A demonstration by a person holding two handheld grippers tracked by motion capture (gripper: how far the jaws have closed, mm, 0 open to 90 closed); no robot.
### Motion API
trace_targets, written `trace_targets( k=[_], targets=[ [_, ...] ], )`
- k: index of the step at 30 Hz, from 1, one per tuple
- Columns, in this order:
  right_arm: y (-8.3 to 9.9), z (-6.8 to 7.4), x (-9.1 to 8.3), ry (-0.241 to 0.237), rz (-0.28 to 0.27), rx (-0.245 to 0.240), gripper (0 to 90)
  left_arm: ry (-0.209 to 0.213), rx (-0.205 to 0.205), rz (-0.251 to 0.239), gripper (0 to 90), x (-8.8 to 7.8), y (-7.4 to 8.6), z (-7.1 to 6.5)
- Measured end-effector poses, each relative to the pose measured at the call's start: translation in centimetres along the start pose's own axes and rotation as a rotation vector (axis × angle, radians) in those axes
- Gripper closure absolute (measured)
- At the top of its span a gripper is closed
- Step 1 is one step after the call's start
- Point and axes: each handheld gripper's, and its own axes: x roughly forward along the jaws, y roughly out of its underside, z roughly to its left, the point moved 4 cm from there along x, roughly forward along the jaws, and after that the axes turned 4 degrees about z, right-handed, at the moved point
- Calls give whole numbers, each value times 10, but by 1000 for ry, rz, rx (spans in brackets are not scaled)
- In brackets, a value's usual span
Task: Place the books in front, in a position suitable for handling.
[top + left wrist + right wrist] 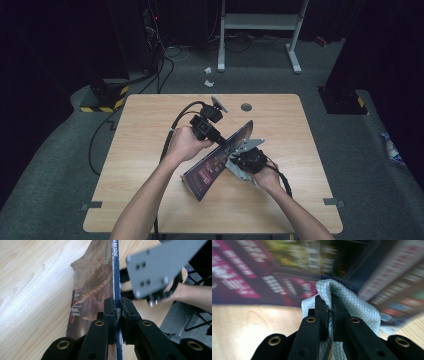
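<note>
A glossy magazine (216,162) with a dark, red-lettered cover stands tilted on its long edge in the middle of the wooden table (145,150). My left gripper (223,143) is shut on its upper edge. In the left gripper view both jaws pinch the thin blue spine of the magazine (92,285) at the left gripper (117,307). My right gripper (240,161) sits against the magazine's right face. It is shut on a fold of pale grey woven cloth (352,305), pinched at the right gripper (330,305), and the cloth lies close to the blurred magazine cover (287,270).
A round dark grommet (246,106) sits near the table's far edge. Beyond the table stand a white metal frame (260,22), loose cables (165,65) and a yellow-black striped base (105,100). Bare wood (249,325) lies around the magazine.
</note>
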Motion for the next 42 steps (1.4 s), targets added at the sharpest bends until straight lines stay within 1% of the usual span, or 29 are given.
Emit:
trace_targets(
  k=[1,2,4,5,6,8,9,11,14,15,16,20,21,22,24,26,27,29,30,31,32,33,34,36,37,39,40,41,42],
  targets=[
    [0,2,0,4,3,-14,856,2,1,2,842,0,0,0],
    [0,0,1,8,-4,-15,856,4,2,0,843,-1,1,0],
    [3,-13,0,46,-4,38,856,5,3,-4,843,-4,2,0],
    [5,-22,-1,74,-4,64,856,6,6,-8,844,-5,3,0],
    [8,-32,-3,101,-4,101,856,12,4,-11,844,-6,4,-1],
    [15,-49,-6,140,-10,169,856,24,4,-17,845,-8,4,-2],
    [18,-54,-7,152,-9,194,856,26,8,-16,844,-9,4,-2],
    [22,-61,-6,163,-7,211,856,30,10,-18,845,-9,3,-3],
    [22,-60,-5,157,-9,218,856,31,8,-23,844,-8,2,-3],
    [21,-56,-4,148,-9,207,855,31,9,-24,844,-8,1,-3],
    [20,-50,-3,133,-7,186,856,32,8,-24,844,-8,1,-3],
    [12,-19,1,71,-3,45,856,41,5,-29,844,-9,1,-3],
    [10,-15,1,67,-5,35,855,43,3,-28,844,-9,1,-3],
    [9,-13,1,78,-6,22,855,39,-1,-32,844,-10,2,-4],
    [10,-24,-1,102,-12,53,856,36,8,-35,844,-11,2,-3],
    [13,-41,-4,129,-18,118,856,37,6,-50,845,-13,3,-3],
    [15,-47,-6,134,-21,146,856,41,6,-48,845,-13,3,-3],
    [18,-50,-7,128,-18,174,856,43,1,-47,845,-13,2,-2],
    [19,-48,-7,126,-13,163,856,43,-6,-47,845,-12,2,-2],
    [18,-44,-6,120,-11,135,856,44,-6,-44,845,-11,1,-1],
    [17,-36,-5,108,-11,113,856,43,-13,-47,845,-10,-1,-1],
    [14,-28,-5,89,-16,85,856,44,-11,-45,845,-9,-2,-1],
    [12,-18,-3,65,-20,61,856,40,-10,-50,845,-8,-3,-1],
    [7,3,-1,11,-32,-9,855,46,-20,-55,845,-7,-4,-1],
    [5,14,0,-13,-36,-37,855,47,-17,-53,845,-7,-4,0],
    [2,30,3,-36,-32,-89,855,43,-24,-49,845,-7,-5,0],
    [1,34,4,-38,-29,-108,855,37,-23,-47,844,-7,-5,1],
    [0,33,5,-35,-28,-113,855,39,-30,-48,844,-8,-4,2],
    [1,29,5,-28,-26,-91,855,38,-30,-50,844,-8,-4,2]
  ],
)
